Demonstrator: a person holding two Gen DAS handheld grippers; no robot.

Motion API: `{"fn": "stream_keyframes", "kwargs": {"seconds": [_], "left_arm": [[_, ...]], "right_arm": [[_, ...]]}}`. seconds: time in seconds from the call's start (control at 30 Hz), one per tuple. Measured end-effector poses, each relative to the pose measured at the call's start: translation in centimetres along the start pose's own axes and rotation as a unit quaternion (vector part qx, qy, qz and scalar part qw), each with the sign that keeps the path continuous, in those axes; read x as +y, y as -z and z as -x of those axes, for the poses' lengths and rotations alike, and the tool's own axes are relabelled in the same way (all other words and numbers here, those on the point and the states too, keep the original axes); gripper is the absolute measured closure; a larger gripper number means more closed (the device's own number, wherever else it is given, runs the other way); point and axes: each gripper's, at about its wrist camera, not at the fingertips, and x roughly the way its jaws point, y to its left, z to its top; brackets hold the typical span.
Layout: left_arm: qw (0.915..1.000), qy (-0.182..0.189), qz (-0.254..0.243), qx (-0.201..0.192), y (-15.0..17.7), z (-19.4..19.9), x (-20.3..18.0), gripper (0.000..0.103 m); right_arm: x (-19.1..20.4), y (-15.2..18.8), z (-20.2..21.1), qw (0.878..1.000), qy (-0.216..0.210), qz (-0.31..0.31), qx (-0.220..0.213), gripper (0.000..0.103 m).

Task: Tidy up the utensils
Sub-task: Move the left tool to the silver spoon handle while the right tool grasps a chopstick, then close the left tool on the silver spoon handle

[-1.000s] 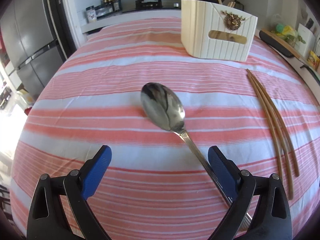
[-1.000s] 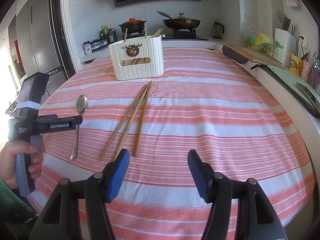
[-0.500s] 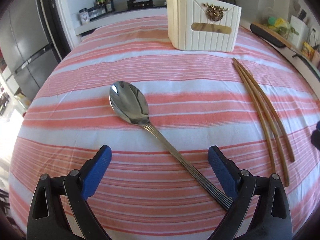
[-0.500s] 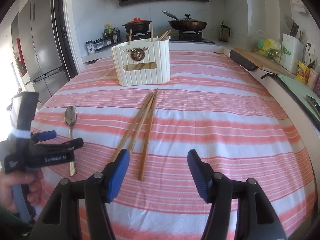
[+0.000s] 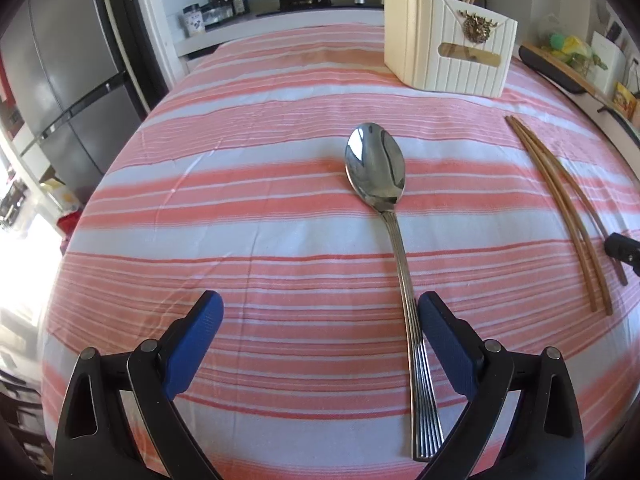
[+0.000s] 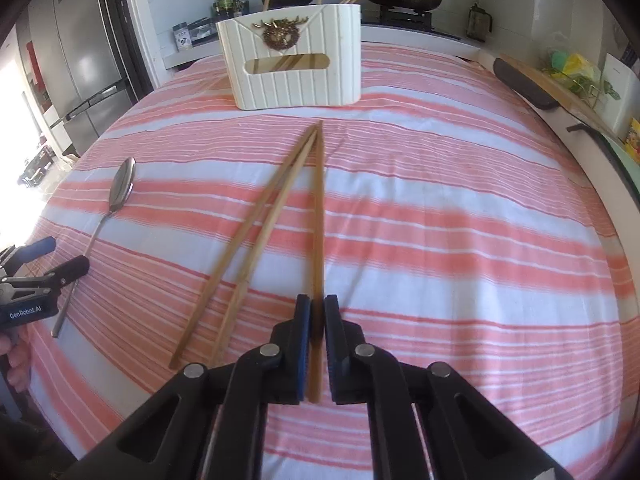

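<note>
The chopstick (image 6: 318, 216) between the right gripper (image 6: 316, 312) fingers looks light, thin and stiff, smooth wood that could roll or swivel if pinched at one spot only; taking it near the thick end, as here, seems sensible, though the long free length will want to droop or swing on the way to the white holder (image 6: 294, 60) at the far side of the desk (image 6: 460, 220). Those fingers have just been closing and now stand nearly together, pressed on that one chopstick at its near end. The two other chopsticks (image 6: 256, 232) lie loose just to its left, fanned out from a shared tip near the holder. The spoon (image 5: 384, 200) lies on the striped cloth with its bowl toward the holder; it looks heavier, hard and slick steel, and its ribbed handle is likely the best place to pinch. The left gripper (image 5: 320, 316) fingers are spread wide and hold nothing, with the spoon's handle running just inside the right-hand finger (image 5: 444, 340); whether they touch I cannot tell.
</note>
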Motion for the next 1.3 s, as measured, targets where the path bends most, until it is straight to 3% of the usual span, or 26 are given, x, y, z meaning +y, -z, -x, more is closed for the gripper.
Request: {"fn": "stream_keyframes", "kwargs": {"seconds": [0.1,0.2,0.23,0.3,0.53,0.73,0.9,0.97,1.03,1.17,1.3], "left_arm": [[1.0,0.005,-0.006,0.003,0.3,0.2,0.7,0.005],[0.9993,0.035,-0.013,0.004,-0.3,0.3,1.0,0.006],[0.9988,0.046,-0.018,0.002,-0.6,0.3,0.9,0.006],[0.9979,0.057,-0.03,-0.002,-1.3,0.4,0.6,0.006],[0.9949,0.033,-0.094,0.014,-3.1,-1.9,-1.8,0.005],[0.9951,0.079,-0.047,0.035,-5.5,-4.1,-1.3,0.009],[0.9927,0.105,-0.052,0.026,-6.7,-4.5,-2.2,0.023],[0.9928,0.105,-0.054,0.018,-7.0,-4.5,-2.4,0.045],[0.9925,0.109,-0.055,0.012,-7.4,-4.6,-2.2,0.061],[0.9909,0.127,-0.043,0.006,-7.8,-4.3,-1.7,0.062],[0.9895,0.135,-0.037,-0.035,-8.0,-1.2,-1.1,0.062]], "right_arm": [[-1.1,1.7,1.5,0.999,0.032,-0.015,0.013,0.096],[-2.1,2.6,2.6,0.998,0.048,-0.028,0.025,0.093],[-2.4,2.5,2.7,0.998,0.042,-0.032,0.028,0.089],[-2.9,2.2,2.6,0.999,0.028,-0.032,0.033,0.068],[-2.0,-0.4,0.4,0.997,0.014,0.033,0.069,0.068],[-2.8,-4.9,-2.7,0.996,0.005,0.047,0.076,0.07],[-3.4,-9.8,-6.0,0.997,-0.002,0.032,0.076,0.087],[-3.4,-10.9,-6.8,0.997,-0.003,0.028,0.074,0.095],[-3.5,-11.4,-7.2,0.997,-0.01,0.017,0.071,0.096],[-4.3,-11.6,-7.0,0.998,-0.025,-0.012,0.058,0.097],[-5.1,-11.5,-3.8,0.998,-0.049,-0.037,0.019,0.097]]}}
